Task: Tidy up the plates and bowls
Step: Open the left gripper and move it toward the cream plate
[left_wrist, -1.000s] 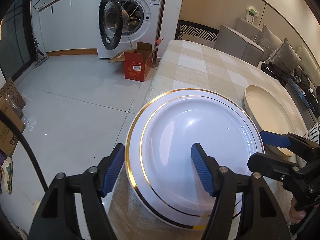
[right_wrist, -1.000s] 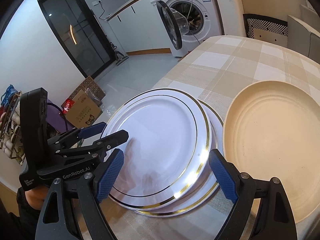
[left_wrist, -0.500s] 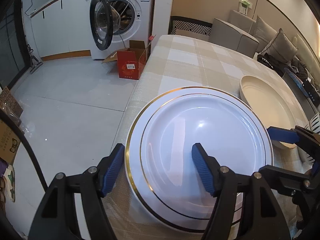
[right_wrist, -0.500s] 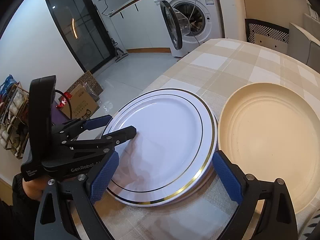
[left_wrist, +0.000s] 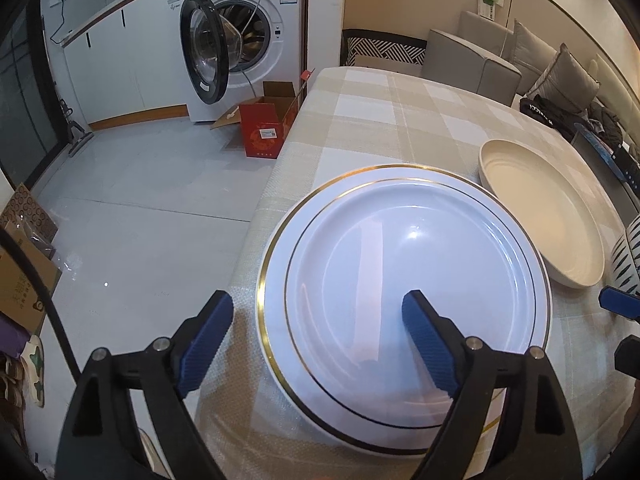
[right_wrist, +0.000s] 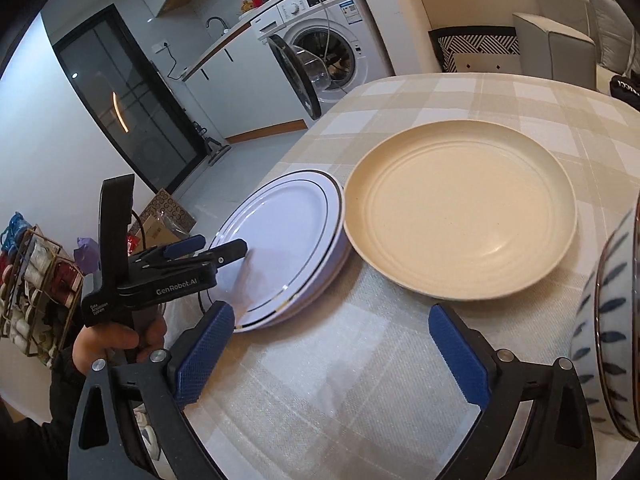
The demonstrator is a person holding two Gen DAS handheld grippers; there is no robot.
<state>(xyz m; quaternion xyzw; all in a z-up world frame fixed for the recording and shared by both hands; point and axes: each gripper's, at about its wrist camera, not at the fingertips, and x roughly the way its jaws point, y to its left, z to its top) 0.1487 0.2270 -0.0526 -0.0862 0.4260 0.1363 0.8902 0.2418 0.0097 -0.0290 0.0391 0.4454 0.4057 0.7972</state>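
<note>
The white gold-rimmed plates (left_wrist: 404, 304) lie stacked, two of them, at the table's (left_wrist: 384, 120) near left corner; the lower one shows only as a second rim under the upper in the right wrist view (right_wrist: 316, 292). The left gripper (left_wrist: 316, 332) straddles the stack's near-left edge with its jaws spread wide: the right blue pad hangs over the upper plate's well, the left pad sits outside the rim above the tablecloth, and neither visibly pinches the rim. Whether the right pad touches the plate surface cannot be told.

One cream plate (right_wrist: 460, 212) lies just beside the stack on its right, its rim seeming to overlap the stack's edge. One blue-patterned bowl (right_wrist: 608, 320) stands at the far right edge of the right wrist view, partly cut off.

The right gripper (right_wrist: 332, 352) hovers over bare checked cloth in front of the cream plate, jaws released and holding nothing; both plates lie beyond its pads.

Past the table's end, one washing machine (left_wrist: 248, 40) stands with its door swung open, and one red carton (left_wrist: 264, 132) sits on the floor.
</note>
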